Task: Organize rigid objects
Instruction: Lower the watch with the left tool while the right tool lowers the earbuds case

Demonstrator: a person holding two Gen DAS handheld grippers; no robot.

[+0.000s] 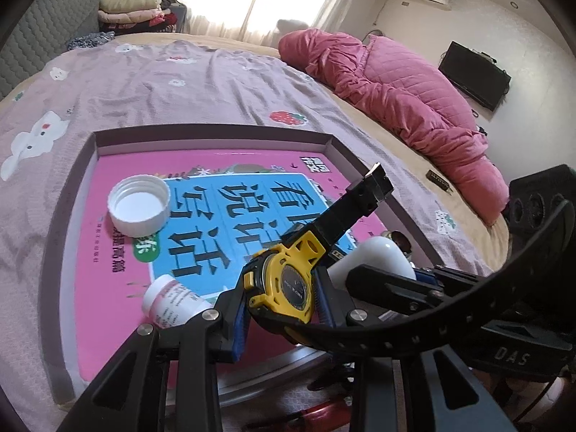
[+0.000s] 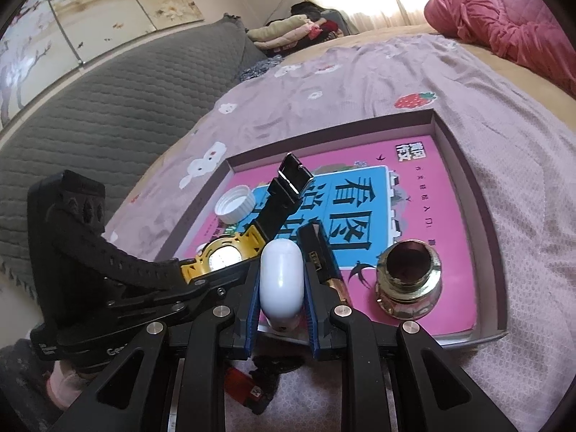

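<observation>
Over the shallow box (image 1: pixel 334 144) on the bed (image 1: pixel 180 82), a yellow watch (image 1: pixel 284 284) is being held by the left gripper (image 1: pixel 282 309), its jaws clamped on the watch body (the black strap is sticking up). A white case (image 2: pixel 282 280) is being squeezed between the jaws of the right gripper (image 2: pixel 282 306). A white cap (image 1: pixel 139 204), a small pill bottle (image 1: pixel 172 300) and a brass fitting (image 2: pixel 408 280) are lying on the pink book (image 1: pixel 118 252) inside the box.

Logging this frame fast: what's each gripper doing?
Left gripper: shut on the yellow watch.
Right gripper: shut on the white capsule-shaped case.
</observation>
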